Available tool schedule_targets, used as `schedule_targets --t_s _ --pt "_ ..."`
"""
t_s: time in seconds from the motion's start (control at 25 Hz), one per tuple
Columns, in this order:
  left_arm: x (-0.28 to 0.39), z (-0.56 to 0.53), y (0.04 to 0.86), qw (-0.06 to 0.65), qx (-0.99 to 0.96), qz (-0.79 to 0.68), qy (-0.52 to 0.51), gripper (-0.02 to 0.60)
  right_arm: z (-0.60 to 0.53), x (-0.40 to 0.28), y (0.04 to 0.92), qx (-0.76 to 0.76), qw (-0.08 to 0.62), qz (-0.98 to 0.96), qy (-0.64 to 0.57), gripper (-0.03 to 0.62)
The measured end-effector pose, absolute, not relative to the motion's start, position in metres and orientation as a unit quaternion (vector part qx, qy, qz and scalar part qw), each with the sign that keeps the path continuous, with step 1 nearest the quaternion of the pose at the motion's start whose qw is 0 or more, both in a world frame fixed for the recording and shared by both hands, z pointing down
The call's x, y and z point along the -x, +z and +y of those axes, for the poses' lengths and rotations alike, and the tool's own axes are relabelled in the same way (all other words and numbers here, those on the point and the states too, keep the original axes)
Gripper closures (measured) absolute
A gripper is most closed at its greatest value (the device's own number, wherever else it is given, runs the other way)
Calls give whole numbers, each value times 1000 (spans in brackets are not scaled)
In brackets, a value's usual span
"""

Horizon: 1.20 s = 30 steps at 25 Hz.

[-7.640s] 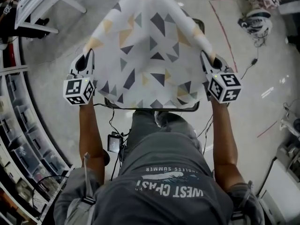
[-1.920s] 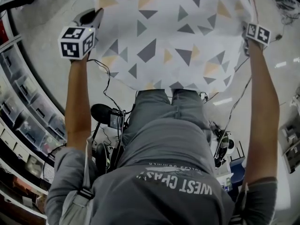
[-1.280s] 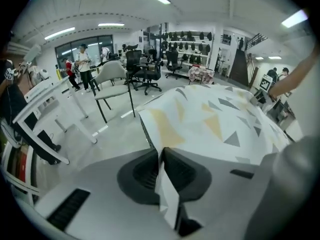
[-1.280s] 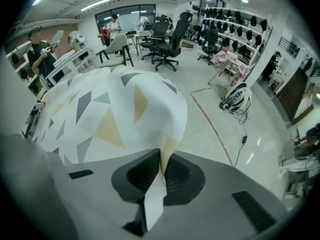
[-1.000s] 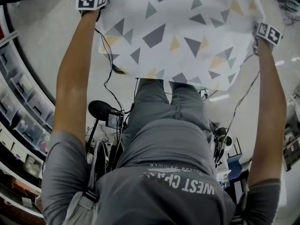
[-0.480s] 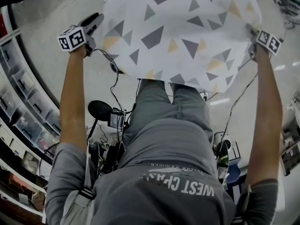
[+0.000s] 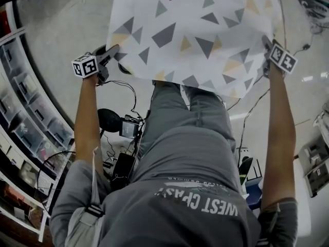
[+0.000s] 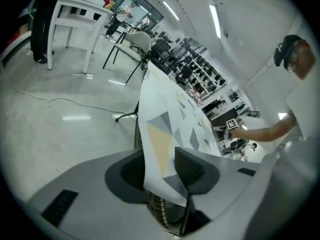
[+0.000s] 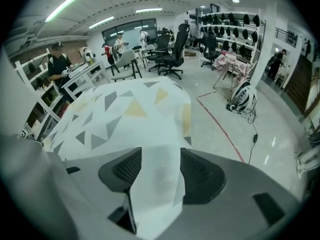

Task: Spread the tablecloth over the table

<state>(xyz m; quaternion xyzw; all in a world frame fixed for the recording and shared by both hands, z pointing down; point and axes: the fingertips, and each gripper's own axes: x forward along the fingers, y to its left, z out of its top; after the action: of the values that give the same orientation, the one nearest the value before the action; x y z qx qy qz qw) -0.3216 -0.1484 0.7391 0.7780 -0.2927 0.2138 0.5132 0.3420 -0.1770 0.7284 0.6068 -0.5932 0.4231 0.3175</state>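
Tablecloth (image 7: 195,35) corners sat between your left tongs (image 8: 162,166) and your right tongs (image 9: 159,171), both having just been opening apart.

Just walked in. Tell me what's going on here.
A person stands with a gripper in each hand at the near corners of a triangle-patterned tablecloth, which lies spread out flat in front of them. The jaws of the left gripper and the right gripper have just been opening. A cloth corner hangs loose between each pair, unclamped. The spreading looks about done.
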Motion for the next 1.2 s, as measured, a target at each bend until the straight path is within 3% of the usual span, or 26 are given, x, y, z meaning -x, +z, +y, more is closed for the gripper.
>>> schedule_targets --t_s 0.36,0.68,0.92,1.08,1.2 --pt "336 -108 697 528 -779 -279 192 487 -127 -297 739 -568 342 -612 431 364" --pt "370 -76 751 510 -720 -359 304 499 -105 -270 738 -541 364 -630 422 373" --pt "392 -85 741 412 -710 -433 373 497 -93 -258 713 -543 356 -645 403 375" --pt "391 -111 677 338 -729 -488 341 499 -100 -238 672 -542 327 -679 371 382" --pt "356 -135 615 279 -771 -487 301 499 -109 -218 629 -539 284 -714 346 412"
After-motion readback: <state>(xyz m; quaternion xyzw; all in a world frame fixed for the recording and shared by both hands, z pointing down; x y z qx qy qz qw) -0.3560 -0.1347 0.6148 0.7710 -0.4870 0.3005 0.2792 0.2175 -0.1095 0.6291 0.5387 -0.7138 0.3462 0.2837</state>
